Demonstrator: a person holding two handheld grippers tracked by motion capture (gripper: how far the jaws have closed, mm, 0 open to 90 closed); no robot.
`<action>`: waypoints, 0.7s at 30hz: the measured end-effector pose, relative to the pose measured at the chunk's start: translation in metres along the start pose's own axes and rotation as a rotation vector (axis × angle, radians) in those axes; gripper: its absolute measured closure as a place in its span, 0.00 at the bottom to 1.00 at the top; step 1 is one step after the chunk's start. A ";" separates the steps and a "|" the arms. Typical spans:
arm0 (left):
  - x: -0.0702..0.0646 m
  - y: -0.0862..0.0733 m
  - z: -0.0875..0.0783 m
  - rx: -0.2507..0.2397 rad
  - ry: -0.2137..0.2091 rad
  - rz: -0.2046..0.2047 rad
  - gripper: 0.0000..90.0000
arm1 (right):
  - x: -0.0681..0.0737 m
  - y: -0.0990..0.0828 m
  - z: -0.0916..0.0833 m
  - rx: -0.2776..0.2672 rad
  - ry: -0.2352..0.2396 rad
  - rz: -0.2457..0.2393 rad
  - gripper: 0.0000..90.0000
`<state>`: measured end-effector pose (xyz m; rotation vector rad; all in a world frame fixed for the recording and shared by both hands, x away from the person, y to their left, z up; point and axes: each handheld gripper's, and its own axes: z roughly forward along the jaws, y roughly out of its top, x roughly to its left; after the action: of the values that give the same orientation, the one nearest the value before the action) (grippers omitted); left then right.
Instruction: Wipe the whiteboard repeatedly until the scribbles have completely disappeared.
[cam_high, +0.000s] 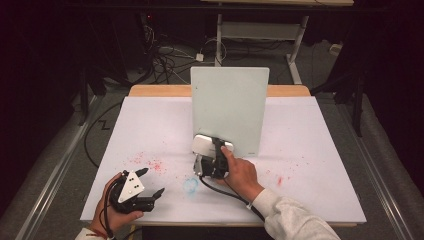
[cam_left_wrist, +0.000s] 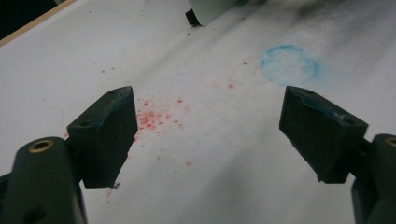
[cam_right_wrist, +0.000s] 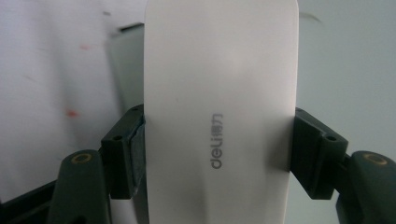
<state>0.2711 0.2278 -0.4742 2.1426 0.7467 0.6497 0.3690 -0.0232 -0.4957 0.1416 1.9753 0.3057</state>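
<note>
A pale green board stands upright at the middle of the table; its face also shows in the right gripper view. My right gripper is shut on a white eraser marked "deli", held at the board's lower left. In the right gripper view the eraser sits squeezed between both jaws of the gripper. My left gripper rests low at the table's near left, open with nothing in it. The board's foot appears far off in the left gripper view.
A white sheet covers the table. On it are red specks and a smudged blue ring between the two grippers. More red specks lie to the right. Cables and a desk frame are on the floor behind.
</note>
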 end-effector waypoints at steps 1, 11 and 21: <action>0.000 0.000 0.000 0.002 -0.001 0.005 0.21 | 0.004 0.004 0.001 -0.002 0.006 -0.014 0.34; 0.001 0.000 0.000 0.002 -0.002 0.004 0.21 | 0.016 0.025 0.007 -0.049 -0.011 -0.010 0.35; 0.001 -0.001 -0.001 -0.005 0.003 -0.002 0.21 | -0.018 0.010 0.001 -0.046 -0.046 0.105 0.35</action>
<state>0.2706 0.2295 -0.4737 2.1367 0.7480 0.6536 0.3774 -0.0177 -0.4774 0.2218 1.9177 0.4126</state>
